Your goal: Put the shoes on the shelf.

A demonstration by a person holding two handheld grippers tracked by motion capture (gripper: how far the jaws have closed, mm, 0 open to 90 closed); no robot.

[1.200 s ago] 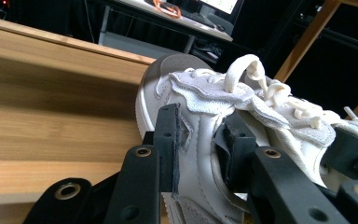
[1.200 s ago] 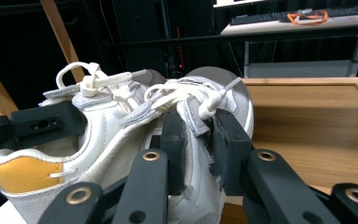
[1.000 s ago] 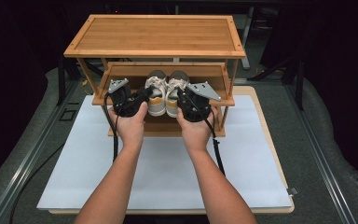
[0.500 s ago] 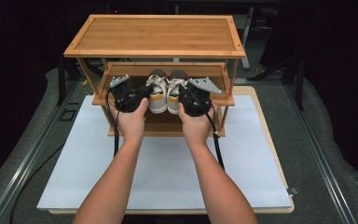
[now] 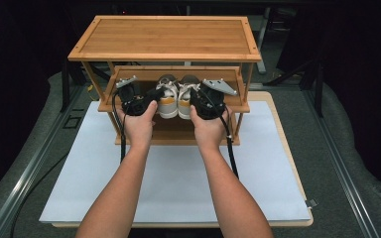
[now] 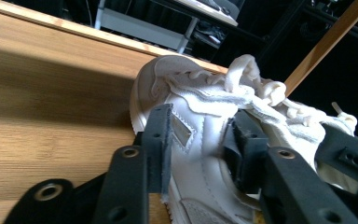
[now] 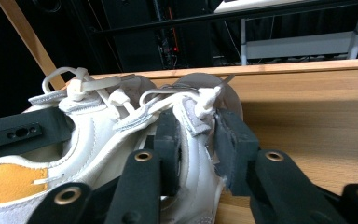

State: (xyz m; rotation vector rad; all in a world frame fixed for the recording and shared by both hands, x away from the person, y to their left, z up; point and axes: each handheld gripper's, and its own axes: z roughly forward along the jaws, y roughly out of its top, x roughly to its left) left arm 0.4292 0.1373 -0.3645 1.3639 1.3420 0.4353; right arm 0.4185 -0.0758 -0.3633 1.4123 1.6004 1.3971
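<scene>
A pair of white sneakers with orange heel patches stands on the middle shelf [image 5: 235, 106] of a bamboo rack, the left shoe [image 5: 167, 99] beside the right shoe [image 5: 186, 99]. My left gripper [image 5: 155, 94] straddles the outer side wall of the left shoe [image 6: 186, 88]; its jaws [image 6: 200, 128] have just been opening and the pads stand loose about the wall. My right gripper [image 5: 194, 96] straddles the collar of the right shoe [image 7: 121, 130] the same way, its jaws [image 7: 196, 128] also just opening with the collar between them.
The rack's top shelf [image 5: 163, 37] overhangs both hands. Slanted side posts [image 6: 326, 42] stand close to the shoes. The rack rests on a white mat [image 5: 178, 183] over a wooden board, with grey floor and a metal rail [image 5: 34, 163] around.
Both hands have edged slightly deeper under the top shelf with the shoes, then stayed put. The shoes rest on the middle shelf.
</scene>
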